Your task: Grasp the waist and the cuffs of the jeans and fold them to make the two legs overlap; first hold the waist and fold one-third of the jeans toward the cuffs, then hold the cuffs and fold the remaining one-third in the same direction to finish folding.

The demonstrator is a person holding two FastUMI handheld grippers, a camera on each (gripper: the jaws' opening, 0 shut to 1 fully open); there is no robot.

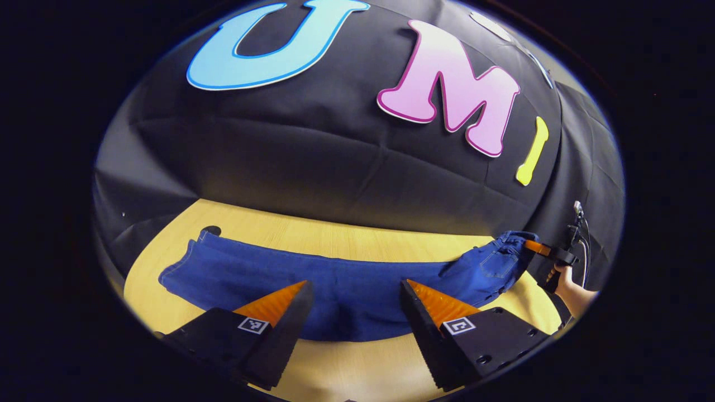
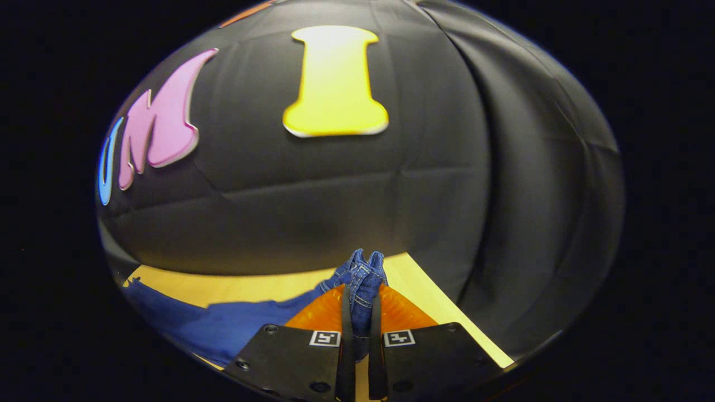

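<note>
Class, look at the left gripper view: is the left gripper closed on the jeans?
No, the left gripper stands open, its fingers spread above the jeans.

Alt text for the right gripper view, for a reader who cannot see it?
The right tongs are shut on the bunched waist of blue jeans, lifting it off a yellow wooden table. The rest of the jeans trails left across the table, before the black cloth wall.

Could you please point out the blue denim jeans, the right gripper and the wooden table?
blue denim jeans [image 1: 346,290]: left gripper view, mid-leg cloth.
right gripper [image 2: 360,312]: right gripper view, between fingertips, clamping waistband.
wooden table [image 1: 335,234]: left gripper view, bare top.
</note>
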